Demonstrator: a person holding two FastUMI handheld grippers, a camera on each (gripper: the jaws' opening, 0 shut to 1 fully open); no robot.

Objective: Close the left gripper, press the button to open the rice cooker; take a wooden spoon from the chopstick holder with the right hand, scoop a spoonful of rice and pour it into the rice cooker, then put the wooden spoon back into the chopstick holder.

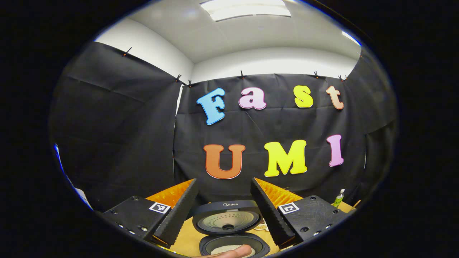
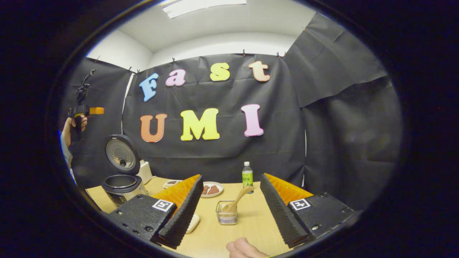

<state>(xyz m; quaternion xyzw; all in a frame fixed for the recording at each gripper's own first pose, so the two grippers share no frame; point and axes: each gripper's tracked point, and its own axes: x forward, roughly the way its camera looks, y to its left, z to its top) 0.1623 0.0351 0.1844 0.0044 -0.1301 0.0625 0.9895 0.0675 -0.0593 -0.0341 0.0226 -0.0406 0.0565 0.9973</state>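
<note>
One rice cooker (image 2: 120, 184) stands at the lower left of the right gripper view, on the far left part of the one wooden table (image 2: 251, 224); its lid (image 2: 121, 154) is raised upright and the pot beneath is uncovered. In the left gripper view the same rice cooker (image 1: 229, 229) sits at the bottom centre, right between the two fingers of the left gripper (image 1: 224, 211), which stand wide apart and grasp nothing; white rice (image 1: 224, 249) shows inside the pot, and a fingertip (image 1: 235, 251) of a hand pokes in at the very bottom edge in front of it. The right gripper (image 2: 229, 206) is likewise spread wide with nothing between its fingers. One clear chopstick holder (image 2: 226, 214) stands on the table at the lower centre of the right gripper view, in the gap between those two fingers and farther off from them, not touching either. One wooden spoon (image 2: 239, 200) rests in it, bowl down, its handle leaning toward the upper right. Beyond the holder stands one green-labelled bottle (image 2: 247, 176), and left of that one white plate (image 2: 212, 190) with brownish pieces on it; a second small dish (image 2: 172, 184) lies nearer the cooker. One pale oblong object (image 2: 193, 223) peeks out beside the left finger. At the upper left of this view a hand (image 2: 70, 129) holds the other gripper raised well above the cooker.
</note>
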